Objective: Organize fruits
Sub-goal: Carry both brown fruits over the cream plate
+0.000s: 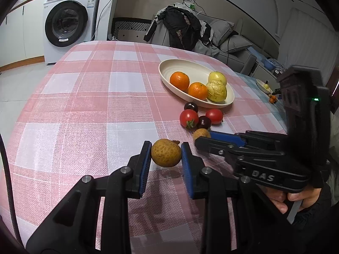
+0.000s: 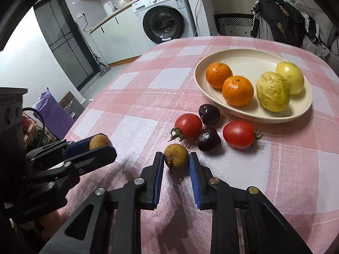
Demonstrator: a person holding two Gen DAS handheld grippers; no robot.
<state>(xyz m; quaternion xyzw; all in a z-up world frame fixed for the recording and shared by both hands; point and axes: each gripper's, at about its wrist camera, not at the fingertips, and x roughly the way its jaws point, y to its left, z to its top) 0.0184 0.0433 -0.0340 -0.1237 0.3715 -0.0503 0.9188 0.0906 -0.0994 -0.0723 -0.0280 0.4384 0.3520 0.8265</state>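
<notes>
My left hand-held gripper [image 1: 166, 152] pinches one longan [image 1: 166, 152] clear of the bench [image 1: 89, 97], my right hand-held gripper [image 2: 176, 162] brackets a second longan [image 2: 176, 156] resting there, contact unclear, tomatoes, cherries and plate [image 2: 243, 63] toward 1 o'clock.

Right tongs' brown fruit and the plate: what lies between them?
Right wrist view: two tomatoes and two dark cherries lie between brown fruit and plate.
</notes>
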